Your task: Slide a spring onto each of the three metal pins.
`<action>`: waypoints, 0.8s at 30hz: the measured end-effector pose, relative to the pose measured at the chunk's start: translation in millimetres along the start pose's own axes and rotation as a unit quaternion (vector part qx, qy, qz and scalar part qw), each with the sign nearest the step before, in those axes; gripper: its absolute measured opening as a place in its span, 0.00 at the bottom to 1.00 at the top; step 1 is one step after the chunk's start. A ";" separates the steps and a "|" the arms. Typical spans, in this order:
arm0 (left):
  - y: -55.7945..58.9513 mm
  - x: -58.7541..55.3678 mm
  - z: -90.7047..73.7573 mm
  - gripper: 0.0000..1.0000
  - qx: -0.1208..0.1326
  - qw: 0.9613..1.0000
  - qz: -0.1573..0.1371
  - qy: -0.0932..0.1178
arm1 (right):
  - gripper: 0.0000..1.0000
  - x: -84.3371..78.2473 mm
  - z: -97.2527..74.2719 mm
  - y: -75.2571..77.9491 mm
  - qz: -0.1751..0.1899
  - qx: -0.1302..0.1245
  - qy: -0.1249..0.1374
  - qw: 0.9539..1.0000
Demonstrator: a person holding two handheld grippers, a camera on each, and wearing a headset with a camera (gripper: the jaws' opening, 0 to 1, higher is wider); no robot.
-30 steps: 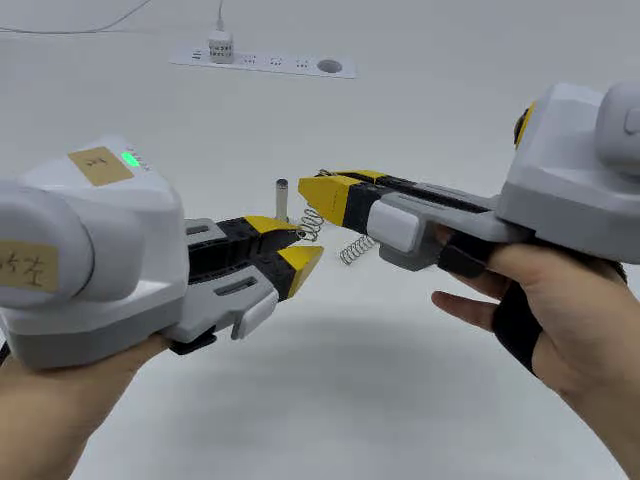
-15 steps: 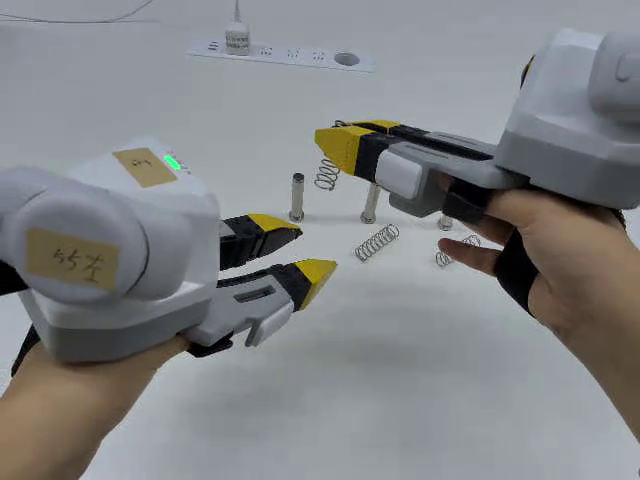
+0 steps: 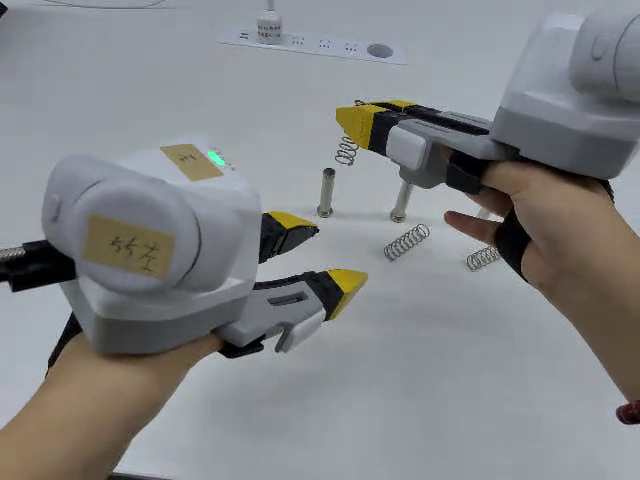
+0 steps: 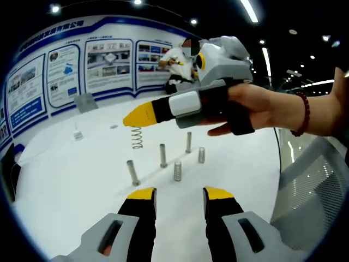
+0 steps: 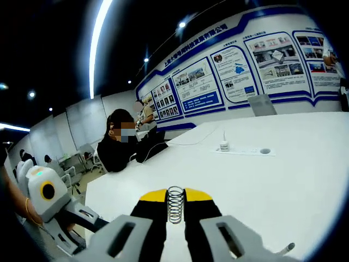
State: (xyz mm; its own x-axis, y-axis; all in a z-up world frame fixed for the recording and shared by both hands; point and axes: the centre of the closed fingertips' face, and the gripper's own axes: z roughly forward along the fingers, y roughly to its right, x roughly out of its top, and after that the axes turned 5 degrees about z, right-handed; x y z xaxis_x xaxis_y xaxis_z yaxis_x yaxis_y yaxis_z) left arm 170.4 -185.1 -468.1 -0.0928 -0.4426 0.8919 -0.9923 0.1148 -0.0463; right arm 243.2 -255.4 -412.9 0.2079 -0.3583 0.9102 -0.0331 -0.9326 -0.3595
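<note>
In the head view, the yellow-tipped left gripper (image 3: 330,255) hangs wide open and empty over the white workbench (image 3: 420,380). The yellow-tipped right gripper (image 3: 352,122) pinches a small coiled steel spring (image 3: 346,152), with two loose coiled springs (image 3: 406,241) lying nearby. The left gripper view shows three upright metal pins (image 4: 162,155) in a row, the held spring dangling above and touching none. In the right gripper view, the jaws are closed on the spring's sides.
</note>
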 end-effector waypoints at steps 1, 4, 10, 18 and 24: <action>0.2 -0.3 0.2 0.36 0.000 1.000 0.000 -0.001 | 0.11 -0.9 1.6 1.2 -0.002 -0.001 -0.001 1.000; -0.1 -1.6 0.9 0.38 0.000 1.000 0.001 -0.004 | 0.11 -3.1 6.4 4.7 -0.008 -0.003 -0.003 1.000; -2.8 -3.2 1.7 0.41 0.004 1.000 -0.009 -0.007 | 0.12 -6.8 18.4 15.9 -0.017 -0.012 -0.004 1.000; -4.3 -1.1 1.6 0.43 0.010 1.000 -0.006 -0.004 | 0.12 -14.9 27.8 23.4 -0.023 -0.021 -0.013 0.999; -5.6 -2.4 1.4 0.46 0.011 1.000 -0.019 -0.005 | 0.12 -20.8 31.0 27.2 -0.030 -0.025 -0.022 0.999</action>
State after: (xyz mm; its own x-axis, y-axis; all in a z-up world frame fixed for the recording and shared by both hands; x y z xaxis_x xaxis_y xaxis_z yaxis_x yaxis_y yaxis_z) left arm 176.1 -185.9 -470.5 -0.0554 -0.4548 0.8889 -0.9967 0.0787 -0.0218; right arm 268.3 -272.0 -448.0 0.2535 -0.3001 0.9196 -0.0681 -0.9538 -0.2925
